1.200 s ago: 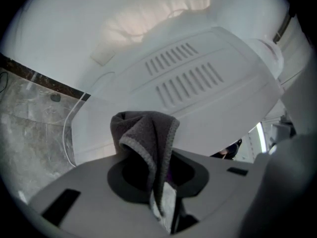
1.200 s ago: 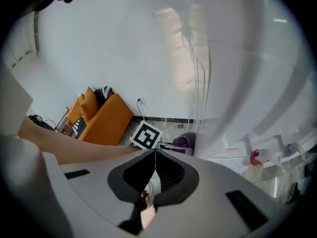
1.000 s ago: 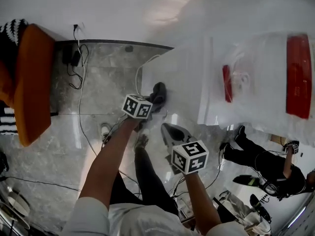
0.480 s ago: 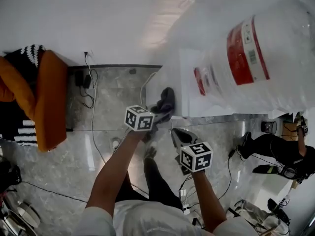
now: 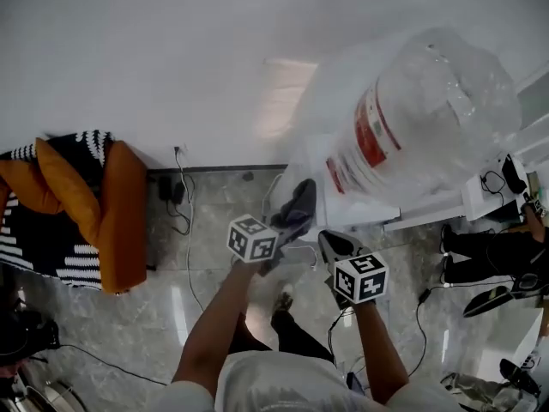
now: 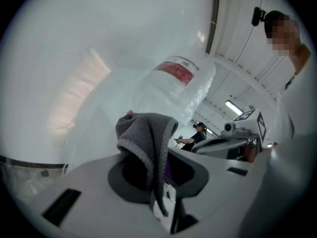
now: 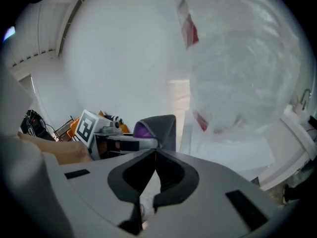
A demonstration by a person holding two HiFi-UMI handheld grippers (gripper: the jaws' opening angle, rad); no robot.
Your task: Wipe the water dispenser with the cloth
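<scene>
Mid-frame, your left gripper [image 5: 283,228] clamps the cloth [image 5: 298,206]; your right gripper [image 5: 333,247] is closed, empty. Wiping seems not yet begun: next, press the cloth flat on the dispenser [image 5: 364,206].

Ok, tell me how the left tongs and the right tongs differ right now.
The left tongs are clamped on the grey cloth; the right tongs are shut on nothing. The left tongs reach farther toward the water dispenser than the right tongs. Both point at the dispenser.
</scene>
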